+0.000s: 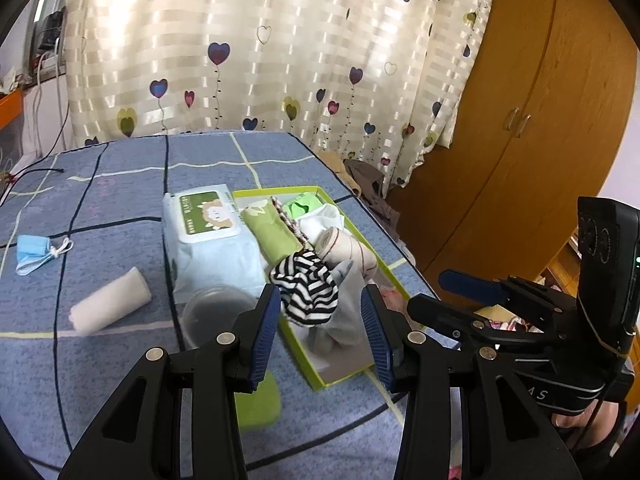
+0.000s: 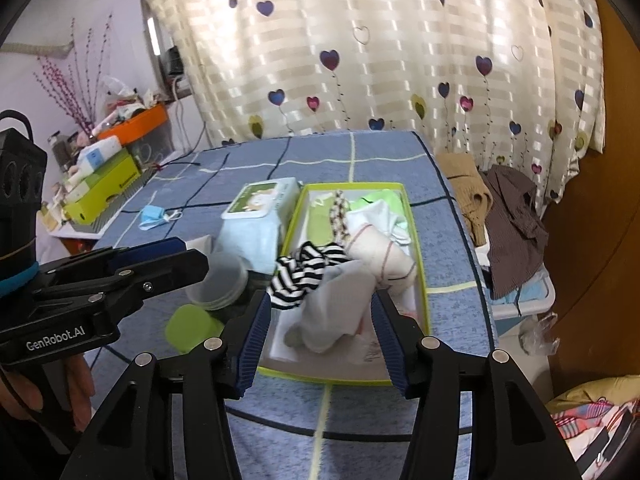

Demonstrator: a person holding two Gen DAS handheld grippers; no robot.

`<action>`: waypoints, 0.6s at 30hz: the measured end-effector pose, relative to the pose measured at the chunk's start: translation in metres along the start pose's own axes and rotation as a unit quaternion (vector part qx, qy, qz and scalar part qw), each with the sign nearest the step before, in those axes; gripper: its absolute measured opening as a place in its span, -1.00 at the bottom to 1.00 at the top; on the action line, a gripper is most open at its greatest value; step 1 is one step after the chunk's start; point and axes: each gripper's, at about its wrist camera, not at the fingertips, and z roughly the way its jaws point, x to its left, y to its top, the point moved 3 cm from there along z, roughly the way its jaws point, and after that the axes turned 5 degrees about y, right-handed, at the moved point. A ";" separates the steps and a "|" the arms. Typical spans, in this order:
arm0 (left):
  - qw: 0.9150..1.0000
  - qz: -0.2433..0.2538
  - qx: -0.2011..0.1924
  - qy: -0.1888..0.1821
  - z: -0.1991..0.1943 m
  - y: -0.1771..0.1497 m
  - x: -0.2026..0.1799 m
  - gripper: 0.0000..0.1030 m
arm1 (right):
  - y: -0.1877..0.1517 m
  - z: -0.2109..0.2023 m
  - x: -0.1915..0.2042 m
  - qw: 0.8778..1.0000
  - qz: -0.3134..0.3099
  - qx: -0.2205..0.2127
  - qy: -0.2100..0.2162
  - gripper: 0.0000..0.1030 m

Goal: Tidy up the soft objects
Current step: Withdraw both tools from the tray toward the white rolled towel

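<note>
Bed (image 1: 120, 360) with blue checked cover, seen from both wrist cameras. Green box (image 2: 416, 240) near the far right corner, open-topped, filled with soft items: striped cloth (image 1: 306, 292) draped over the near left part, grey sock (image 2: 336, 308) beside it toward the near end, beige roll (image 2: 380, 256) behind, white cloth (image 2: 372, 216) and green cloth (image 1: 272, 232) farther back. Wipes pack (image 1: 204, 232) just left of the box, touching its wall. Clear tub (image 1: 218, 312) in front of the pack; green lid (image 2: 192, 326) flat on the cover nearby. White roll (image 1: 110, 306) and blue mask (image 1: 32, 254) lying apart, left of the pack.

Left gripper (image 1: 320, 334) above the near end of the box, jaws apart, nothing between them. Right gripper (image 2: 322, 338) likewise above the box, jaws apart and empty, no pad touching any cloth.
</note>
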 end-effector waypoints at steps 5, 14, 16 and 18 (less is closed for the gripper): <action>1.000 -0.008 -0.004 0.013 -0.010 -0.004 0.009 -0.16 | 0.000 -0.002 0.017 1.000 -0.013 0.000 0.002 0.04; 0.999 -0.014 -0.015 0.024 -0.025 -0.009 0.022 -0.16 | 0.002 0.000 0.042 0.999 -0.032 0.003 0.009 0.07; 0.999 -0.017 -0.016 0.026 -0.027 -0.011 0.025 -0.16 | 0.002 0.001 0.046 0.999 -0.035 0.004 0.011 0.07; 0.999 -0.018 -0.017 0.027 -0.028 -0.011 0.027 -0.16 | 0.002 0.002 0.048 0.999 -0.037 0.005 0.013 0.07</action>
